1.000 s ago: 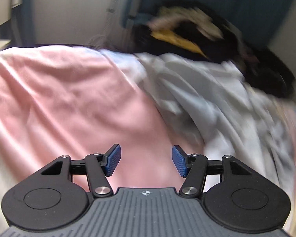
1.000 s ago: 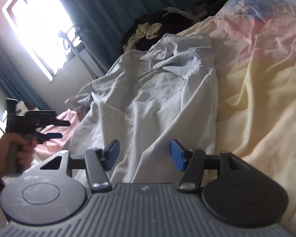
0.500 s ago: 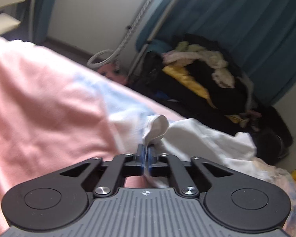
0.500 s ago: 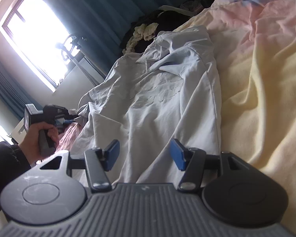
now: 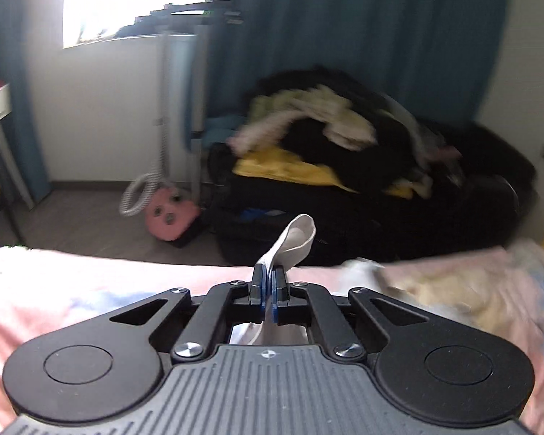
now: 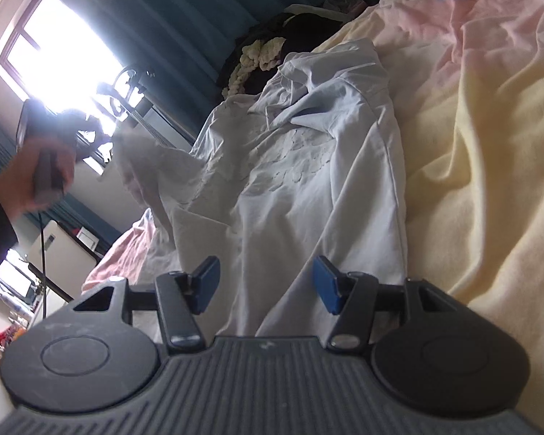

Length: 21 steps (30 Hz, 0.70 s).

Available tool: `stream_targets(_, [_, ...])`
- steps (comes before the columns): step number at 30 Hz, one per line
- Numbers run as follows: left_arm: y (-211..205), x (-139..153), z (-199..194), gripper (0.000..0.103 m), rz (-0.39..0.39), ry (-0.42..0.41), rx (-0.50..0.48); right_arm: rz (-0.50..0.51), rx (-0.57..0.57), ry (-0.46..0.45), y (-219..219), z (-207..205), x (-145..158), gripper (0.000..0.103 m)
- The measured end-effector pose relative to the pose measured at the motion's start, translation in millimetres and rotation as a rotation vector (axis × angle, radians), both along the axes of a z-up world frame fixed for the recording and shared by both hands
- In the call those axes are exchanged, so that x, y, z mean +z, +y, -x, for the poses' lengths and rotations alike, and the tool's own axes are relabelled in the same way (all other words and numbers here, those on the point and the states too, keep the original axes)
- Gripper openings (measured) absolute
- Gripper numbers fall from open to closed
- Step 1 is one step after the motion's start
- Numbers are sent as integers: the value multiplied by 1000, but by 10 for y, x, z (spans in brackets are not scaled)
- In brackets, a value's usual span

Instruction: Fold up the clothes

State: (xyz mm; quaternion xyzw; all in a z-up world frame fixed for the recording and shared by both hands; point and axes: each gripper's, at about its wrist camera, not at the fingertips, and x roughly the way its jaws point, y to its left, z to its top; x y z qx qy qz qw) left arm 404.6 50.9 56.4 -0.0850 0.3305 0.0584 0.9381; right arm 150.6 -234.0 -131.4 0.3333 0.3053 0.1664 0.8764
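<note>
shirt first: the pale white cotton shirt (image 6: 308, 181) lies lengthwise on the pink-and-yellow bedsheet (image 6: 489, 181), running straight away from my right gripper (image 6: 266, 284), jaws spread just above its hem; my left gripper (image 5: 268, 286) is clenched on a lifted shirt edge (image 5: 297, 235), raised off to the left.

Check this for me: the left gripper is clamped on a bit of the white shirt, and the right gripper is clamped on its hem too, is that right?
Not quite. The left gripper is clamped on the white shirt, but the right gripper is open, its jaws spread above the hem without gripping it. The right wrist view shows this.
</note>
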Motion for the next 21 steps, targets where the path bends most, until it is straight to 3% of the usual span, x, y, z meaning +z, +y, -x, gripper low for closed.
stream_targets(3, [-460,184,-143,4,-59,32,-87,-10,0,2,-16,-11,-13,58])
stream_targets(7, [-1190,-57,-155,7,-69,57,-251,6,11,10,-9,-17,-25,58])
stream_targets(10, [-1491,-233,-74,29,-111,60,-352,0,12,8,-21,-8,-23,58])
stream_targets(12, [-1607,-318,8,56,-141,52,-397,-7,10,8,-35,-1,-22,58])
stream_targets(16, [-1535,-415,134,57,-198,9,-467,-23,1,11,-62,8,-9,58])
stream_targets(21, [-1336,-670,309,57,-382,25,-544,-34,-5,12,-82,21,14,58])
